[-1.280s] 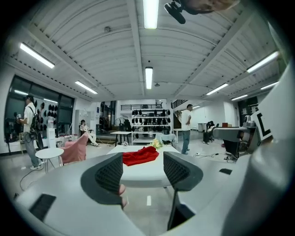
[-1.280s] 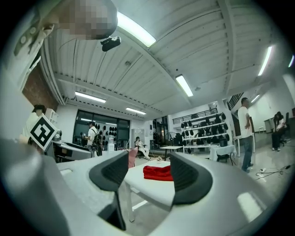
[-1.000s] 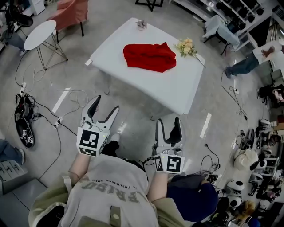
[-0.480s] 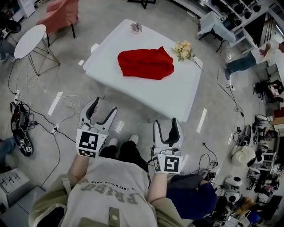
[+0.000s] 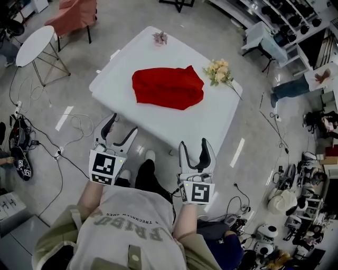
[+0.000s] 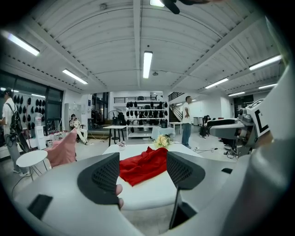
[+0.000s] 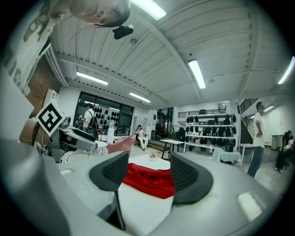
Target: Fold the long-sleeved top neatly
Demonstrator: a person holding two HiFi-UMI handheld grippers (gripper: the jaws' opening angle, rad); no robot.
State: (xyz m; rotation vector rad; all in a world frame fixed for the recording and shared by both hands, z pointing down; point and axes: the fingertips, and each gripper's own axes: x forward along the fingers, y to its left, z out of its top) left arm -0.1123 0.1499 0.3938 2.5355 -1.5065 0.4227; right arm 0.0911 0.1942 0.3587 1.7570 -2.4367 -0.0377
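A red long-sleeved top (image 5: 168, 87) lies bunched in the middle of a white table (image 5: 211, 124). It also shows ahead in the left gripper view as the red top (image 6: 144, 165) and in the right gripper view as the red top (image 7: 150, 180). My left gripper (image 5: 117, 133) hangs over the floor, short of the table's near edge, jaws open and empty. My right gripper (image 5: 196, 150) is beside it, also open and empty. Both point toward the table.
A flower bunch (image 5: 219, 71) lies at the table's right side and a small flower piece (image 5: 159, 37) at its far edge. A round side table (image 5: 34, 39) and a pink chair (image 5: 74, 13) stand at left. Cables (image 5: 68, 126) trail on the floor. A person (image 5: 296, 79) stands at right.
Both grippers and I have come closer to the table; the table and red top now sit lower and nearer in the head view. The jaws stayed open.
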